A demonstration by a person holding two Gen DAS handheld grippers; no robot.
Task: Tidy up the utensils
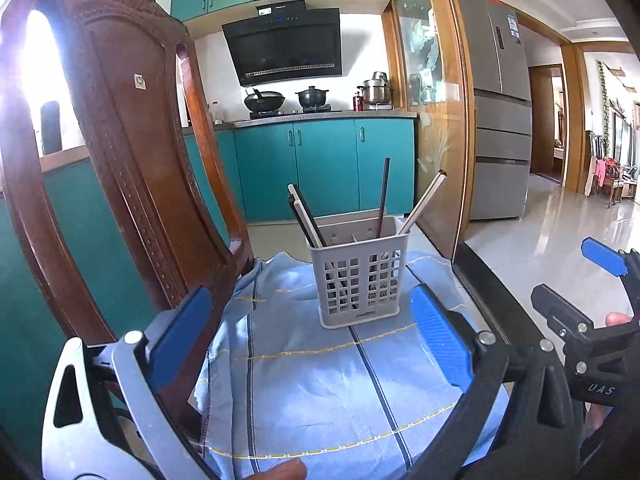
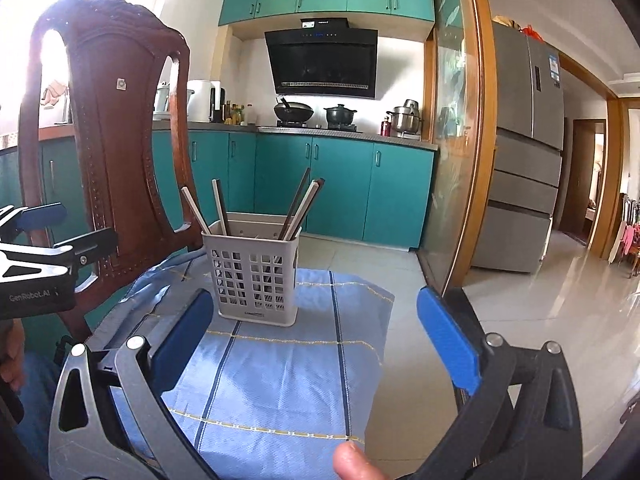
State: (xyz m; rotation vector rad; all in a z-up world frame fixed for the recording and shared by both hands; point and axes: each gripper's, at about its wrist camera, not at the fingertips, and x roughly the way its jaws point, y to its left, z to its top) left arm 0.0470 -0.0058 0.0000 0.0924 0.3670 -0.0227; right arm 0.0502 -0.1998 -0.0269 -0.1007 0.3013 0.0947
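A grey slotted utensil basket (image 1: 356,276) (image 2: 256,276) stands upright on a blue checked cloth (image 1: 320,380) (image 2: 280,380). Several chopsticks, white (image 1: 424,202) (image 2: 196,210) and dark (image 1: 383,200) (image 2: 296,200), lean inside it. My left gripper (image 1: 312,320) is open, its blue pads (image 1: 440,340) wide apart on the near side of the basket, holding nothing. My right gripper (image 2: 316,324) is also open and empty, just short of the basket. Each gripper shows at the edge of the other's view, the right one (image 1: 600,280) and the left one (image 2: 48,232).
A carved wooden chair back (image 1: 132,160) (image 2: 116,140) rises close on the left of the cloth. Behind are teal kitchen cabinets (image 1: 320,168), a stove with pots, a glass door (image 2: 456,140), a grey fridge (image 2: 528,152) and tiled floor on the right.
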